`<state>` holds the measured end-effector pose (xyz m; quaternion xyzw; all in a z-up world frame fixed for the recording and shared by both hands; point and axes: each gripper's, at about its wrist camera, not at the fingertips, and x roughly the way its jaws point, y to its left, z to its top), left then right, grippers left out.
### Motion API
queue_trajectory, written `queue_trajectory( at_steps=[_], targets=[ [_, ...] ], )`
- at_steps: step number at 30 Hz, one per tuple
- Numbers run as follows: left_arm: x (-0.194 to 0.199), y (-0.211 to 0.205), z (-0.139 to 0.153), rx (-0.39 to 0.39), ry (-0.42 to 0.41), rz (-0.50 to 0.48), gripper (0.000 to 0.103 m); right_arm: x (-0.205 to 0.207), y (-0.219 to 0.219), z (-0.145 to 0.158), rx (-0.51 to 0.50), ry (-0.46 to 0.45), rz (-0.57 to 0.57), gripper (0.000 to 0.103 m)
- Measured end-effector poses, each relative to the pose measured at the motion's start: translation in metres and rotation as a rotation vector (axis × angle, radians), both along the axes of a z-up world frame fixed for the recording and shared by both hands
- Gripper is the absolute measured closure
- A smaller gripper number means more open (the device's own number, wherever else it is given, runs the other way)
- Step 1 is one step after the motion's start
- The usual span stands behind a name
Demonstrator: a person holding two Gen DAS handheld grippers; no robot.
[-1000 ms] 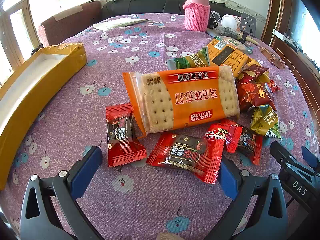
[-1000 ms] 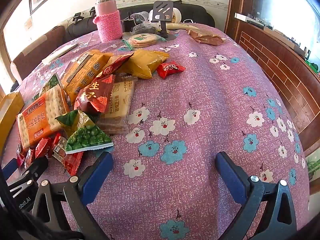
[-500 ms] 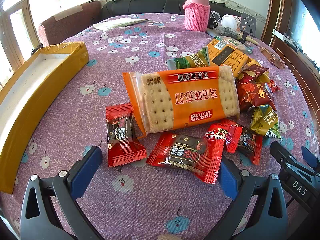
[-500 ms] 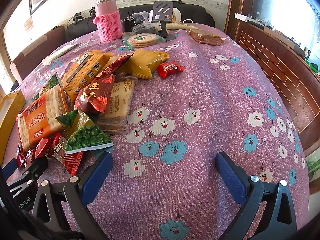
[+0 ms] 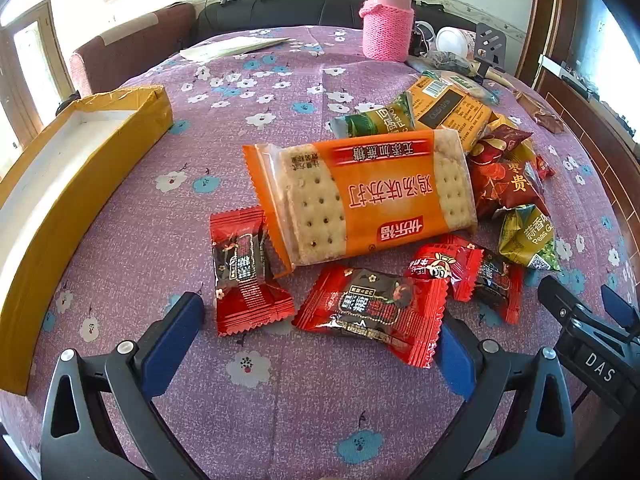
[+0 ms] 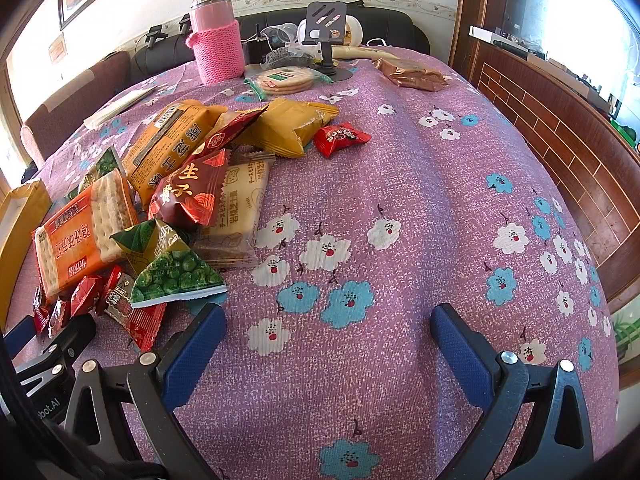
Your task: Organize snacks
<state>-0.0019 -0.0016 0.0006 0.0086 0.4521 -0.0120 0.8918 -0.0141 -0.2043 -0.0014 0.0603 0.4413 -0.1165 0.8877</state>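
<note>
**Snacks lying loose, box waiting unfilled**

The left gripper (image 5: 316,336) is hovering low over the purple floral tablecloth (image 5: 280,420) with its blue pads spread wide and nothing between them. Just ahead of its fingertips two red candies are lying flat: one (image 5: 246,270) nearer the left pad, the other (image 5: 374,312) close to the right pad. The right gripper (image 6: 326,344) is likewise standing released and empty over bare cloth, with the snack pile off to its left.

Beyond the candies, the orange soda-cracker pack (image 5: 364,196) is sitting across the middle of the left view; its large characters read upside down from here and seem to name a chicken-soup flavoured soda cracker. Past it, a green pouch (image 5: 374,122) shows "Flavor", an orange pack (image 5: 450,110) shows a barcode, and a green pea bag (image 5: 528,238) reads "Peas". The right gripper's body, seen at the left view's edge, is carrying "DAS".

The yellow box (image 5: 44,216) is lying to the left, well apart from the pile, and the part of its white inside that shows is holding nothing. By that, the sorting looks barely begun: every visible snack is waiting on the cloth.
</note>
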Motion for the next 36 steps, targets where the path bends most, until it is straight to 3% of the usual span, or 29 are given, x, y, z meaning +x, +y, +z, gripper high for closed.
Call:
queue_trajectory(
  at_steps=[36],
  targets=[
    [0.0033,0.002,-0.0001,-0.001,0.001,-0.016,0.0,0.0002,0.0003,0.0,0.0,0.0,0.0,0.0]
  ],
)
